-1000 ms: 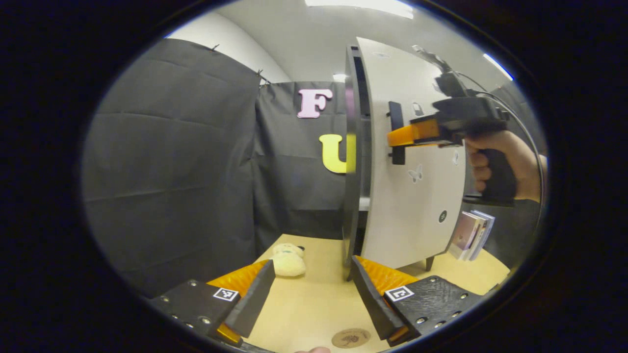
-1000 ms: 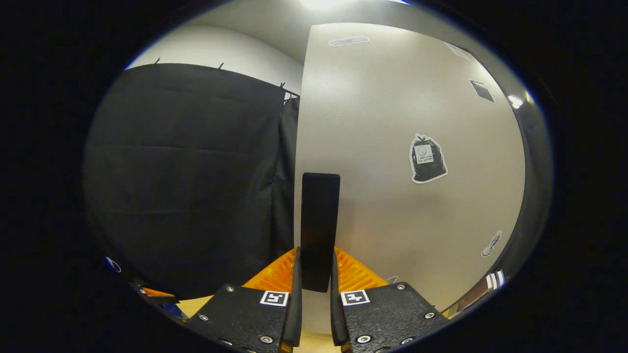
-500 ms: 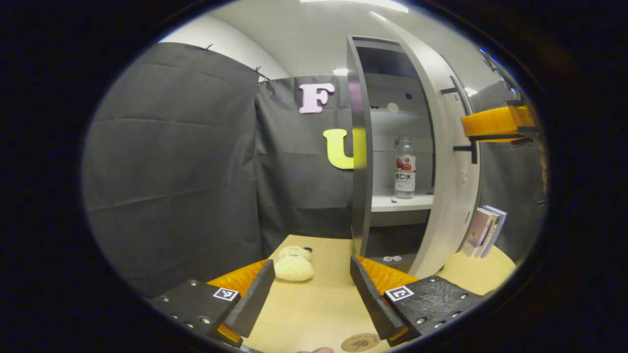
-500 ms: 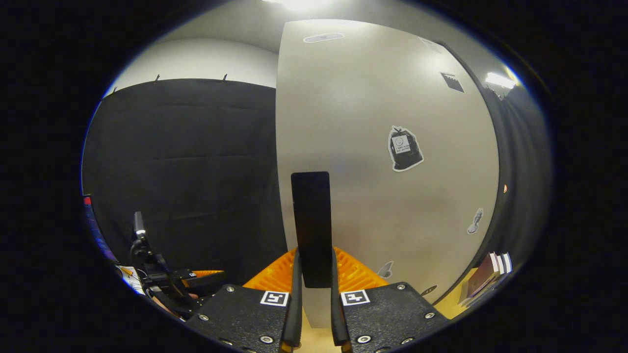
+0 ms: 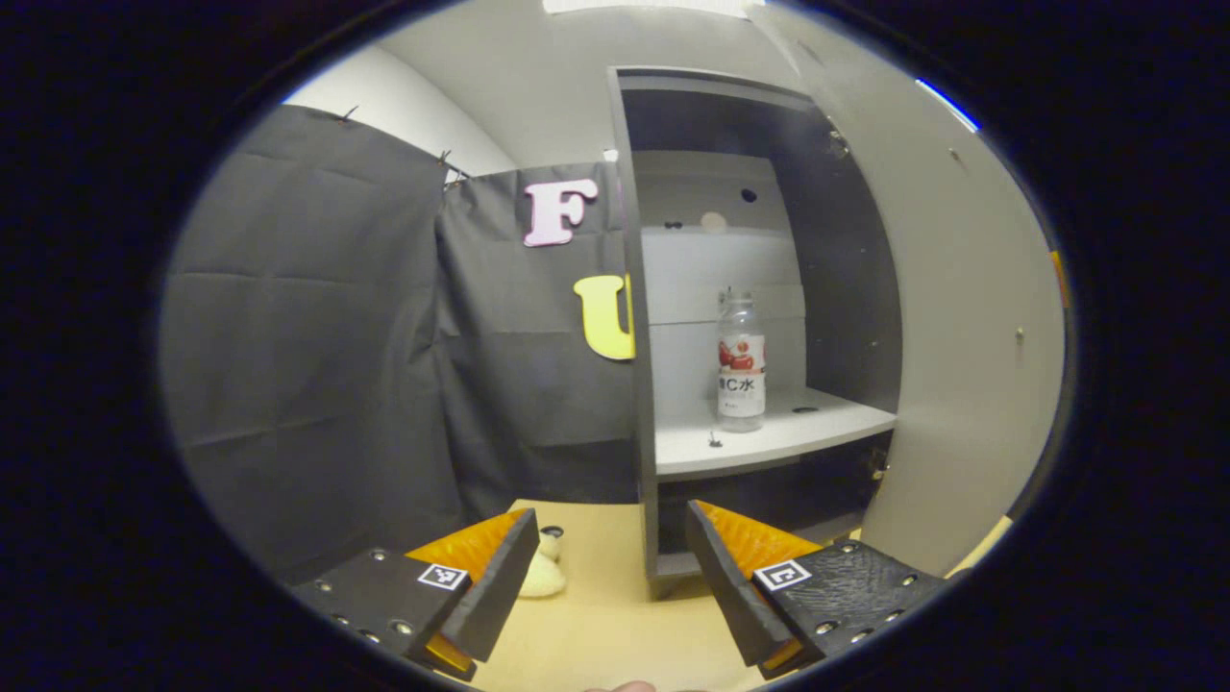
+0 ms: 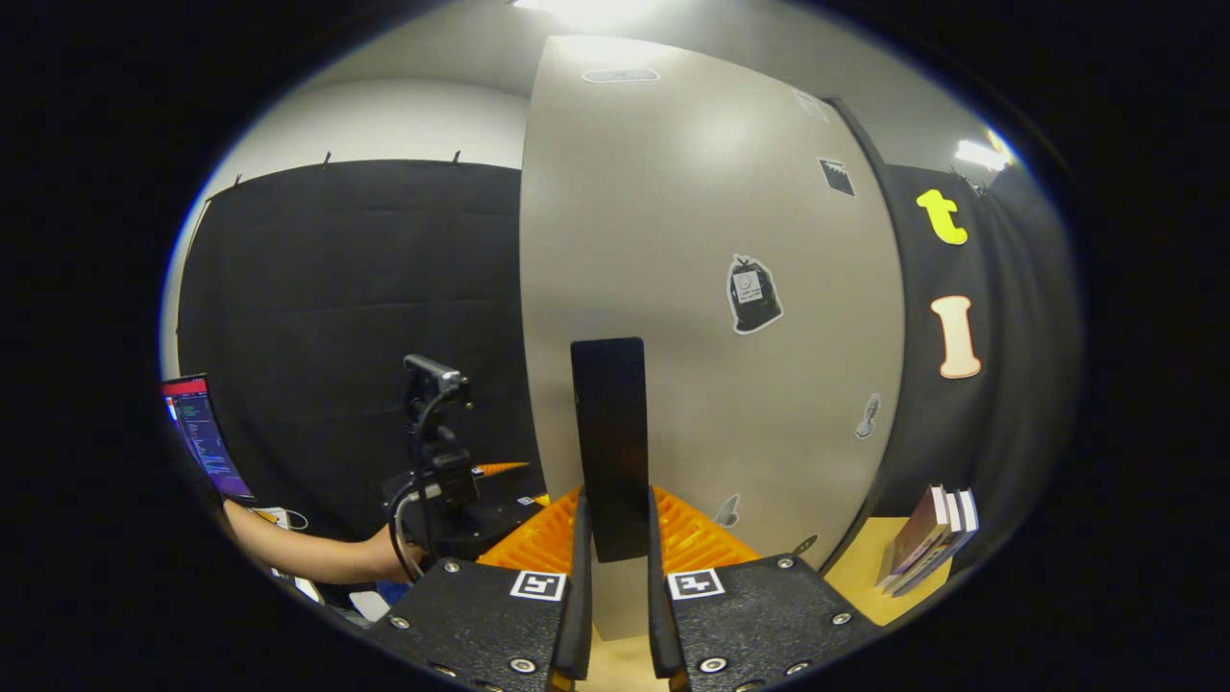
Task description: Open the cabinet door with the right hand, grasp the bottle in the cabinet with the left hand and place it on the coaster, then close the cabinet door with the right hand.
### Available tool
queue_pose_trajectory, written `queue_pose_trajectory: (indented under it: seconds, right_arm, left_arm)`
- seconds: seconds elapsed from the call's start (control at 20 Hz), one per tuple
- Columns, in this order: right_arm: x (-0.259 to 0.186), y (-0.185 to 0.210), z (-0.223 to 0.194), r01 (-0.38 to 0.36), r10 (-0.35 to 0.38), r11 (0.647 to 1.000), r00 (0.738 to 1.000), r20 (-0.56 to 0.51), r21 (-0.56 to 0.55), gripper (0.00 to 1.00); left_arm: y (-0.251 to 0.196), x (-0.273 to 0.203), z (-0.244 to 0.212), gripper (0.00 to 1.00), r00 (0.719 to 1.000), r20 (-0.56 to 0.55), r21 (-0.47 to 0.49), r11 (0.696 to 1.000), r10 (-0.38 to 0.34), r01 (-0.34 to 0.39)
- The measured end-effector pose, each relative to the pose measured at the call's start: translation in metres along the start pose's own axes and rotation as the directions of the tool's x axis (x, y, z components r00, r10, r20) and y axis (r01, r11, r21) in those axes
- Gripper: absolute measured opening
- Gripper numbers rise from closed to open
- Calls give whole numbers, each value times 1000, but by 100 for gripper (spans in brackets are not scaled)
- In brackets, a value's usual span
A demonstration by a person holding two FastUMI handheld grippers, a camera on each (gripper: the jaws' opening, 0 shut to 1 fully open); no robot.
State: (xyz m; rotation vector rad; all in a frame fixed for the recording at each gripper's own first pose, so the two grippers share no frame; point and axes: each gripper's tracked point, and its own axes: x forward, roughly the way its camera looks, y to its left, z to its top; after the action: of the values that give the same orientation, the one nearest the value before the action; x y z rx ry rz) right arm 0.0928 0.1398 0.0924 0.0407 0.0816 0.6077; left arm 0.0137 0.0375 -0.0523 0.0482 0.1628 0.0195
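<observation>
In the left gripper view the left tool (image 5: 610,591) hangs low over the pale wooden table (image 5: 601,634) with its fingers spread apart and nothing between them. Ahead stands the tall grey cabinet (image 5: 639,336), its pale door (image 5: 961,317) swung wide to the right. On the white shelf (image 5: 769,437) inside stands the clear plastic bottle with a red-and-white label (image 5: 741,362), upright, well apart from the tool. A cream plush toy (image 5: 540,572) lies on the table just left of the cabinet's foot. I can't spot the coaster from here. In the right gripper view the right tool (image 6: 615,596) is clamped on the door's flat black upright handle (image 6: 608,447), both fingers pressing its sides. Off to the left the other tool and a person's forearm (image 6: 307,553) show low, beside a lit monitor (image 6: 197,434); a few books (image 6: 927,538) lean on the table at the right. The door-opening step looks as good as finished. Next, I'd say, the left tool must lift and reach forward into the cabinet, fingers straddling the bottle's body before closing.
</observation>
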Motion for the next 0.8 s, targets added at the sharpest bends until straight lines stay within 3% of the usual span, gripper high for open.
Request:
queue_pose_trajectory:
  seconds: [0.25, 0.8]
  right_arm:
    - [-22, -9, -2, 34, -34, 999, 999, 9, 3, 23]
    - [-65, -57, 6, 231, -233, 972, 971, 55, 31, 16]
  left_arm:
    - [-61, 48, 27, 92, 997, 35, 9, 997, -72, 72]
    - [-140, 144, 97, 89, 984, 157, 81, 994, -81, 69]
